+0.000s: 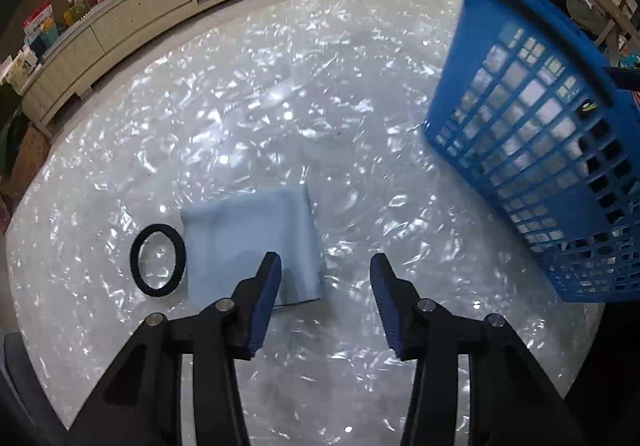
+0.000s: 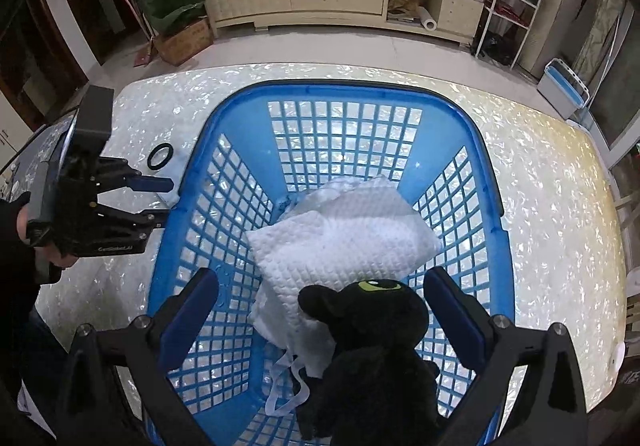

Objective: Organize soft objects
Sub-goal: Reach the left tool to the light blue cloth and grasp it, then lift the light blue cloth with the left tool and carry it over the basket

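table (image 1: 304,93): pearly, glinting top, fills most of both views.
blue cloth (image 1: 248,242): folded pale square, flat on the table, at about 7 o'clock in the left wrist view.
black ring (image 1: 157,260): soft band lying flat at 9 o'clock of the cloth, its edge just beside the cloth's side.
left gripper (image 1: 324,270): points steeply down over the cloth's 4 o'clock corner; its left finger overlaps the cloth's edge in view, its right finger is over bare table. claw released, nothing between the pads; cannot tell whether the tips touch the table.
left gripper, seen from the right wrist: at 9 o'clock, held by a hand (image 2: 24,221) in a dark sleeve, fingertips just outside the basket wall.
basket (image 2: 490,181): blue lattice plastic, stands on the table at 2 o'clock of the cloth.
white quilted cloth (image 2: 344,238): crumpled inside the basket, near its middle.
black plush toy (image 2: 372,346): in the basket at 6 o'clock, lying partly on the white cloth, a green eye showing.
right gripper (image 2: 320,310): above the basket, claw released and wide, fingers either side of the plush without pressing it.
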A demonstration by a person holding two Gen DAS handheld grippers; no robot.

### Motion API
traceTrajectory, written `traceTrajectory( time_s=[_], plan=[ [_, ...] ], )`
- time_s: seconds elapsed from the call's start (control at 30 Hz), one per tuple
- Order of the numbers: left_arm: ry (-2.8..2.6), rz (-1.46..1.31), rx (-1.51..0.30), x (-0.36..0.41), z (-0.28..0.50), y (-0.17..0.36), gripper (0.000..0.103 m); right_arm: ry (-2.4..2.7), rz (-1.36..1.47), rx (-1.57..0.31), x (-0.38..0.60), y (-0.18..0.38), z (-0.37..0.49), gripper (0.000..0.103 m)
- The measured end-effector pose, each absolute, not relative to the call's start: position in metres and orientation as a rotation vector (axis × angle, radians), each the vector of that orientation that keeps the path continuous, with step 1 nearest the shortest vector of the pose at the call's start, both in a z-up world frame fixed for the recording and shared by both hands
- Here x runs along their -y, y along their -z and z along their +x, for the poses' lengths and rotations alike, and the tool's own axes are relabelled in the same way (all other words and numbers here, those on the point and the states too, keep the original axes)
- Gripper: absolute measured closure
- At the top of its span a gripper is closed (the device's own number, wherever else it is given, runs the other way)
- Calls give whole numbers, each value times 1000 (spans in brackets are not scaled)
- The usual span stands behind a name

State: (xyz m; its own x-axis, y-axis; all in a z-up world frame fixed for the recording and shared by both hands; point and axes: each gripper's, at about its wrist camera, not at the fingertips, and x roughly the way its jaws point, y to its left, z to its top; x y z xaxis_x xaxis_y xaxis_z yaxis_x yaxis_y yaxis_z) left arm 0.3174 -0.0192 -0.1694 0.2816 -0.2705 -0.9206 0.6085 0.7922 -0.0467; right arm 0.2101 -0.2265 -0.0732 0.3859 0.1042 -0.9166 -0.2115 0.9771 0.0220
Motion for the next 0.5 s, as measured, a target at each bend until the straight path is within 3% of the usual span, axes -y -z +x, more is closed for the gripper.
traceTrajectory(
  time_s=[0.3, 0.5],
  plan=[
    [587, 372, -1150, 20, 326, 185, 97, -192, -92, -1177, 228, 77, 213, 0],
    [583, 353, -1144, 17, 329, 186, 101, -185, -85, -1175, 230, 75, 211, 0]
  ],
)
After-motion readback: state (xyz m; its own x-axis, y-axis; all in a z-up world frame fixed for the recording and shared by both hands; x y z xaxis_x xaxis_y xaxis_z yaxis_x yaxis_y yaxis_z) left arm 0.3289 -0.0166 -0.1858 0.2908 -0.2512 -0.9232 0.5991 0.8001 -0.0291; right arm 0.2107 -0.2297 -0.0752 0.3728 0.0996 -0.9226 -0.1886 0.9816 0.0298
